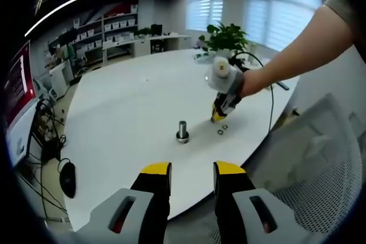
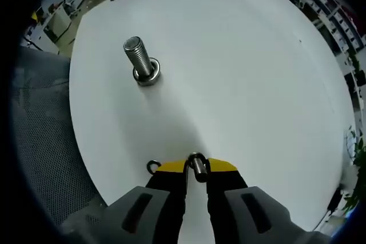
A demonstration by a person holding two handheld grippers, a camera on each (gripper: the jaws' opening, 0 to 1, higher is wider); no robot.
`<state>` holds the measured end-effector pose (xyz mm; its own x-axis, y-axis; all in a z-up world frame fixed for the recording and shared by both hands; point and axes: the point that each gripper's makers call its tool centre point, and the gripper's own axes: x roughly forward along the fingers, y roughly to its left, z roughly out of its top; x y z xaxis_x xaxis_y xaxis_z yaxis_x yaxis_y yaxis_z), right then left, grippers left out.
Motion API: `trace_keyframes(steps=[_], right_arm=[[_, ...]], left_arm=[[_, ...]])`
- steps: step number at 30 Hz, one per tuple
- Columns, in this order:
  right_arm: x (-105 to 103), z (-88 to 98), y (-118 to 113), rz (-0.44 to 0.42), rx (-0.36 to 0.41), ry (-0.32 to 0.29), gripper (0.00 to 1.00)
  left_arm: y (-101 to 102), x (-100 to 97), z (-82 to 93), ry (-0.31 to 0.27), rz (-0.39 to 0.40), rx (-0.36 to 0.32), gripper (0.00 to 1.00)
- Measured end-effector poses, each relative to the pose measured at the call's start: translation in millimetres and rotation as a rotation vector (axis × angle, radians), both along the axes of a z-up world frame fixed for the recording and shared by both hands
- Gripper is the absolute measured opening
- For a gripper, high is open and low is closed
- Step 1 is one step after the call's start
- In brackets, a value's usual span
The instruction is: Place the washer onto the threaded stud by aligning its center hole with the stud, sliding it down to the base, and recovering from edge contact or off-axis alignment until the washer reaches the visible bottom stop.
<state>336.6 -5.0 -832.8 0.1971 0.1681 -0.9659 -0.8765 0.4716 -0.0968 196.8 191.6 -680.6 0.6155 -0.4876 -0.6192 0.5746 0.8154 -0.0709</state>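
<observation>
— White worktop [image 2: 240, 61] noted. Washer [image 2: 197, 165] seen clamped edge-on in right claw [image 2: 197, 170]; stud [image 2: 140, 61] upright, well apart.

— Left claw [image 1: 192, 171] parted, empty. Carrying step judged; hole must next be levelled over stud.

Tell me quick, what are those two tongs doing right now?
Left tongs: open, holding nothing, hanging back from the stud.
Right tongs: closed on a washer held on edge, low over the table.

Left view far, right view close above; both share the stud [image 1: 182, 131].
</observation>
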Motion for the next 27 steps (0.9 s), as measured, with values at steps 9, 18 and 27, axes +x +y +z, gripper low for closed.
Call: trace_keyframes(steps=[9,18,27], right_arm=[[1,-2.6,-2,-0.005,0.000,0.003,0.15],[1,0.6,-3,-0.008,0.003,-0.004,0.17],[0,8.4,-6,-0.013,0.003,-0.015,0.20]], left_arm=[[1,0.1,0.1,-0.003,0.005,0.003,0.27],[2,0.2,-0.1,-0.004,0.010,0.008,0.27],[3,0.7,0.9,-0.009,0.014,0.009,0.27]])
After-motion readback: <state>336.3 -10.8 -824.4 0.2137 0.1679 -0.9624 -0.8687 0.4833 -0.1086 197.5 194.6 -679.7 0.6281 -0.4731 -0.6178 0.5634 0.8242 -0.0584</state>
